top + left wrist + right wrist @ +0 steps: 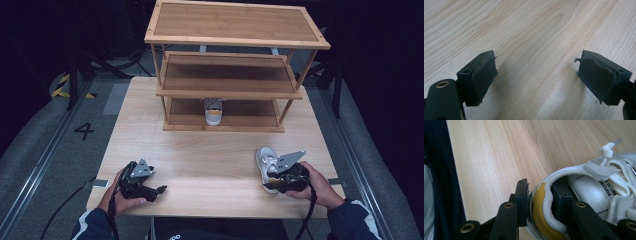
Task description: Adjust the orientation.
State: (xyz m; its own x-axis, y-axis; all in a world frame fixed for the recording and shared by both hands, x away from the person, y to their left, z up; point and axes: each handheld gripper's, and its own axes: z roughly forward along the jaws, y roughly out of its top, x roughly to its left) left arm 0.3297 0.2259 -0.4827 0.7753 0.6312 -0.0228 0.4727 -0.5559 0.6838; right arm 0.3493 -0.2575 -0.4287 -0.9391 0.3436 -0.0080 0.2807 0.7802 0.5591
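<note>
Near the front right corner of the pale wooden surface [210,160] I have the right gripper [278,179] clamped on a white sneaker [265,162]. Its black fingers [521,202] pinch the padded heel collar, one outside against the mustard-yellow heel patch, the other inside the opening. That shoe looks like smooth leather with a soft cloth lining, knotted cotton laces and a printed tongue label. It lies flat on its sole, long axis running roughly front to back, heel toward me and toe toward the bamboo rack [230,70]. My left gripper [159,189] rests low at the front left, its fingers [484,75] spread wide over bare straight-grained wood, their rubber pads frayed at the edges. Farther back stands the three-tier rack, slatted and framed, with a second sneaker [213,112] on its lowest shelf, yellow heel facing me.
</note>
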